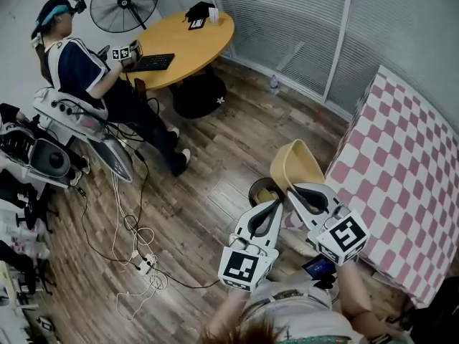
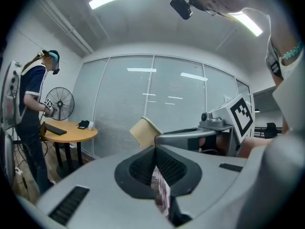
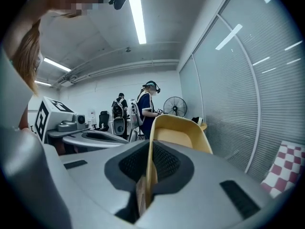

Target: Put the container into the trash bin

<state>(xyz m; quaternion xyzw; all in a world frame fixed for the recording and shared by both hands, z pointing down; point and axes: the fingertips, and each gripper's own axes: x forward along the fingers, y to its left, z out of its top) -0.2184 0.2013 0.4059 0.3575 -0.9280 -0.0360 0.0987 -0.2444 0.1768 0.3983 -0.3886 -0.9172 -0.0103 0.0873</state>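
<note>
A yellow plastic container [image 1: 295,163] hangs tilted above the wooden floor, my right gripper [image 1: 292,188] shut on its wall. In the right gripper view the yellow wall [image 3: 178,132] runs straight in between the dark pads [image 3: 164,161]. My left gripper [image 1: 278,202] is close beside the right one, its pads [image 2: 143,166] pressed together with nothing between them. From the left gripper view the container [image 2: 143,131] shows just ahead. A dark round bin [image 1: 261,190] with a tan inside stands on the floor, partly hidden under both gripper tips.
A table with a pink checked cloth [image 1: 409,192] fills the right. A round wooden table [image 1: 183,38], a fan [image 1: 125,2] and a seated person [image 1: 86,74] are at the far left. Cables [image 1: 140,256] and equipment [image 1: 43,156] lie along the left.
</note>
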